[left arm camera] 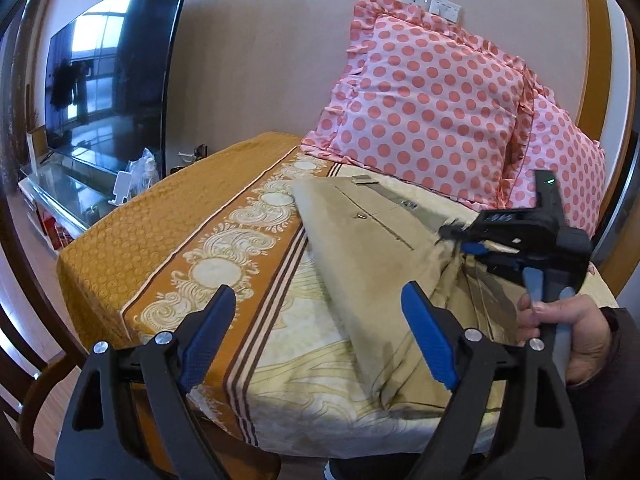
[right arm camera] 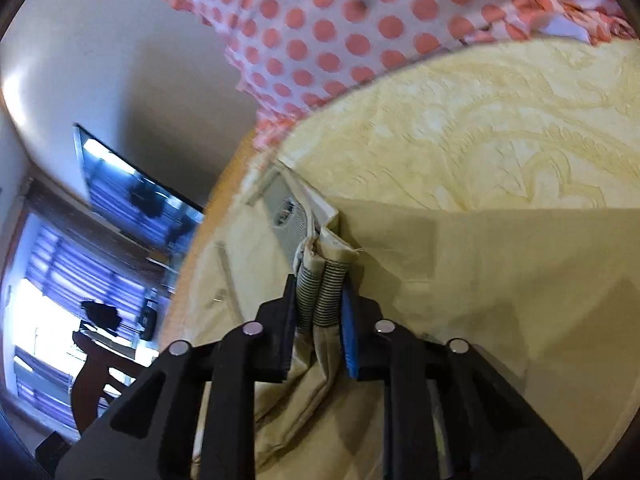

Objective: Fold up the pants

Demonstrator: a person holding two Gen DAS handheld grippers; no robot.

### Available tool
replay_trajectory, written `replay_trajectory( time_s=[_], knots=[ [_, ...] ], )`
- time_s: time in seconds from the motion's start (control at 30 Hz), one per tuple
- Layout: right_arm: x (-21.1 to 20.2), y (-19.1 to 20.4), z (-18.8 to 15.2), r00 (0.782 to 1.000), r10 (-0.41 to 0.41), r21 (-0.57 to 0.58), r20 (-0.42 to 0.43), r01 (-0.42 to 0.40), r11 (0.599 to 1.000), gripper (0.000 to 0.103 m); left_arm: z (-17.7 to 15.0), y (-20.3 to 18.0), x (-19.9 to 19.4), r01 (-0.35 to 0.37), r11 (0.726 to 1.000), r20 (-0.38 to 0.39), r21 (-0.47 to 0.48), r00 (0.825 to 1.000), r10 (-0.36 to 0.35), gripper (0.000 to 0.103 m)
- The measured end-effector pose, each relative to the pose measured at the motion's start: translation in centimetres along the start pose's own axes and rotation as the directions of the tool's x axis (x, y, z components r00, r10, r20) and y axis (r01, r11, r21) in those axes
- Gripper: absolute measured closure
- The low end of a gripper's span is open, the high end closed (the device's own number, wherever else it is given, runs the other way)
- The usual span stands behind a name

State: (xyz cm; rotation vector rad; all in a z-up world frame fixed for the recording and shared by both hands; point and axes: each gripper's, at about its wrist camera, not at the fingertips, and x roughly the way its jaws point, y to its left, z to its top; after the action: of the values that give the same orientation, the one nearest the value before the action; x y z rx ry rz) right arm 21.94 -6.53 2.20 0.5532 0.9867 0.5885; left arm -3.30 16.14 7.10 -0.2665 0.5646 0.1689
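Note:
Beige pants (left arm camera: 360, 236) lie on the bed's patterned sheet (left arm camera: 312, 344), partly folded, with the waistband and a small button facing up. My left gripper (left arm camera: 320, 304) is open and empty, held above the near part of the pants. My right gripper (left arm camera: 460, 240) is shut on a bunched edge of the pants at their right side. In the right wrist view the right gripper (right arm camera: 320, 292) pinches the striped inner lining and beige fabric (right arm camera: 480, 280) between its pads.
Two pink polka-dot pillows (left arm camera: 432, 108) lean on the wall at the head of the bed. An orange bedspread (left arm camera: 160, 220) covers the left side. A TV (left arm camera: 108, 80) on a glass stand is at the far left. A wooden chair (left arm camera: 24, 380) is near left.

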Motion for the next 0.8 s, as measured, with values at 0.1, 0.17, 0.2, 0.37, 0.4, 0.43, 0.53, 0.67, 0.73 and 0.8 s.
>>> replay_trajectory(
  time_s=[0.1, 0.17, 0.2, 0.37, 0.4, 0.43, 0.53, 0.67, 0.73, 0.8],
  knots=[
    [-1.4, 1.5, 0.7, 0.995, 0.093, -0.022, 0.041, -0.092, 0.996, 0.086, 0.1, 0.2, 0.1, 0.003, 1.0, -0.005, -0.014, 1.0, -0.003, 0.017],
    [-2.7, 2.8, 1.4, 0.985, 0.156, -0.048, 0.072, -0.152, 0.987, 0.086, 0.3, 0.0, -0.2, 0.008, 1.0, 0.003, -0.018, 1.0, -0.008, 0.017],
    [-3.2, 3.2, 1.7, 0.98, 0.178, -0.054, 0.086, -0.174, 0.983, 0.087, 0.4, -0.3, -0.4, 0.012, 1.0, 0.008, -0.017, 1.0, -0.012, 0.017],
    [-10.4, 2.9, 2.5, 0.937, 0.255, -0.076, 0.238, -0.244, 0.967, 0.087, 0.4, -1.5, -1.6, 0.029, 1.0, 0.035, 0.008, 0.999, -0.03, 0.014],
    [-12.1, 2.6, 2.4, 0.928, 0.252, -0.084, 0.275, -0.238, 0.968, 0.087, 0.4, -1.7, -1.6, 0.034, 0.999, 0.036, 0.016, 0.999, -0.034, 0.014],
    [-14.3, 2.1, 2.0, 0.916, 0.244, -0.097, 0.319, -0.225, 0.97, 0.087, 0.2, -2.0, -1.6, 0.038, 0.999, 0.034, 0.024, 0.999, -0.039, 0.014],
    [-21.9, 0.1, -1.6, 0.867, 0.158, -0.147, 0.473, -0.1, 0.984, 0.087, -0.1, -3.2, -1.0, 0.069, 0.997, 0.014, 0.04, 0.998, -0.069, 0.014],
    [-27.0, -5.3, -9.5, 0.825, -0.122, -0.034, 0.552, 0.168, 0.985, 0.087, -0.5, -5.4, 0.2, 0.119, 0.99, -0.013, 0.07, 0.993, -0.119, 0.014],
    [-27.1, -8.0, -11.6, 0.835, -0.197, 0.047, 0.514, 0.203, 0.978, 0.089, -0.7, -6.7, 0.7, 0.142, 0.986, -0.024, 0.089, 0.99, -0.14, 0.014],
    [-27.6, -10.2, -13.5, 0.83, -0.234, 0.108, 0.507, 0.209, 0.972, 0.089, -0.7, -8.4, 1.2, 0.169, 0.979, -0.034, 0.118, 0.986, -0.166, 0.014]
  ],
)
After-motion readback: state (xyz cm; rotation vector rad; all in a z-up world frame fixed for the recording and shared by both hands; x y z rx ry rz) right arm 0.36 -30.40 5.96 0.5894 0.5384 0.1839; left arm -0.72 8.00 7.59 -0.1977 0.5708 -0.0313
